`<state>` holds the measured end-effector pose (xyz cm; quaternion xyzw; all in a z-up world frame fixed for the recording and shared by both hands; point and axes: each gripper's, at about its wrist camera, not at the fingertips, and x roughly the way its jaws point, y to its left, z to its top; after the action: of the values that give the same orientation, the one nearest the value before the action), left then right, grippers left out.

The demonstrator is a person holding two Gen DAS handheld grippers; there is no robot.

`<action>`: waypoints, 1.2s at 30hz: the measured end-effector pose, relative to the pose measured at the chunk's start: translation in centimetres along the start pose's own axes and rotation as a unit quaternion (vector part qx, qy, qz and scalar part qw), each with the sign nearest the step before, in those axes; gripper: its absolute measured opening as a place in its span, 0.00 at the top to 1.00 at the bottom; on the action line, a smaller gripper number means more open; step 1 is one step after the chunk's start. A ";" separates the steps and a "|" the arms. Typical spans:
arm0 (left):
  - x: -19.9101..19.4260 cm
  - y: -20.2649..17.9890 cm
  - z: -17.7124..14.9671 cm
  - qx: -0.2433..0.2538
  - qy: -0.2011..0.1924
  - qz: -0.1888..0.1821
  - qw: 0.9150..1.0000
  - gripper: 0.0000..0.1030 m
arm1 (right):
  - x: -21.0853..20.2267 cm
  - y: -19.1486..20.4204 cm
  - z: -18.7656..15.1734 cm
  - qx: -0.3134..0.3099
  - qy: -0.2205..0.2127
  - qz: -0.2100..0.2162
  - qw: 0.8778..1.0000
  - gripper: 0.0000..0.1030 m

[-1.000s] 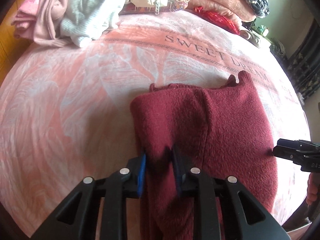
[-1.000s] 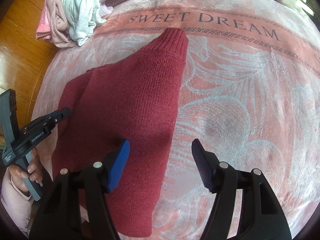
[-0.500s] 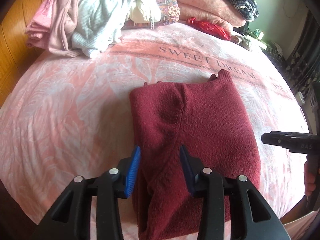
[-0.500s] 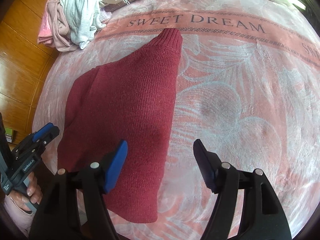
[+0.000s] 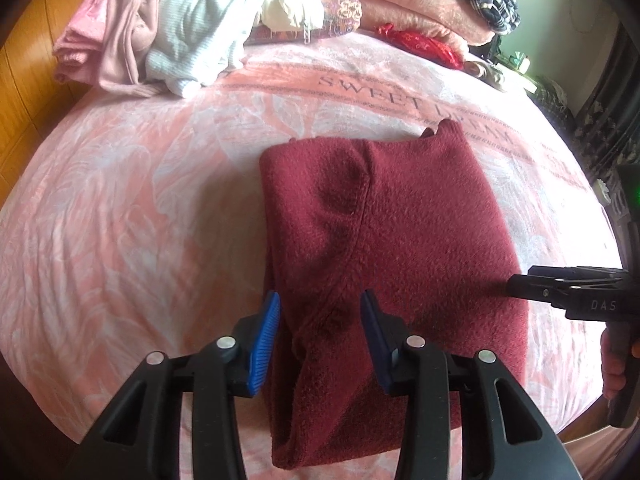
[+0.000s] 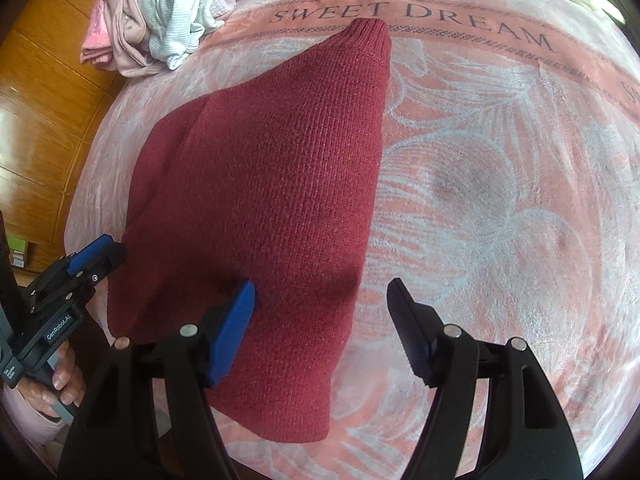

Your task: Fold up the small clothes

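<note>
A dark red knit sweater (image 5: pixel 400 220) lies folded lengthwise on the pink blanket, its ribbed cuff pointing toward the "SWEET DREAM" lettering. My left gripper (image 5: pixel 320 300) hovers open over the sweater's near left edge, and its blue pads press on nothing. In the right wrist view the same sweater (image 6: pixel 272 168) fills the left half of the picture. My right gripper (image 6: pixel 322 286) stands open above the sweater's right edge, one pad over the knit and the other over the blanket. Each view shows the other gripper at its side: the right gripper (image 5: pixel 516 286) and the left gripper (image 6: pixel 100 250).
The pink leaf-patterned blanket (image 6: pixel 500 200) covers the bed. A heap of pale pink and light blue clothes (image 5: pixel 180 20) lies at the far left corner. Folded blankets and a plaid garment (image 5: pixel 420 12) are stacked behind. Wooden floor (image 6: pixel 40 120) borders the bed's left side.
My left gripper let go of the pinched sweater fold, opened and drew back from it. The fold now lies flat. My right gripper drifted slightly along the sweater's right edge.
</note>
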<state>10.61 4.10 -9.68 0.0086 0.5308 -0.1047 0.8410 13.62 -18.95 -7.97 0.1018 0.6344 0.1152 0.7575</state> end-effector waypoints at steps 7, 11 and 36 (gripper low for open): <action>2.9 1.8 -0.8 -0.024 0.044 -0.053 0.997 0.76 | 0.2 -0.2 0.0 -0.002 0.000 0.002 1.000 0.31; 2.9 3.5 -0.5 -0.052 0.050 -0.115 0.991 0.83 | 0.0 -0.1 0.1 -0.006 -0.003 0.001 1.000 0.31; 2.7 4.7 1.8 -0.054 0.061 -0.126 0.989 0.22 | -1.5 0.1 0.4 -0.009 -0.028 0.007 1.000 0.26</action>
<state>14.22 7.99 -11.78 -0.0971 0.5824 -0.1804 0.7866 13.76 -19.34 -6.48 0.1023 0.6112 0.1234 0.7751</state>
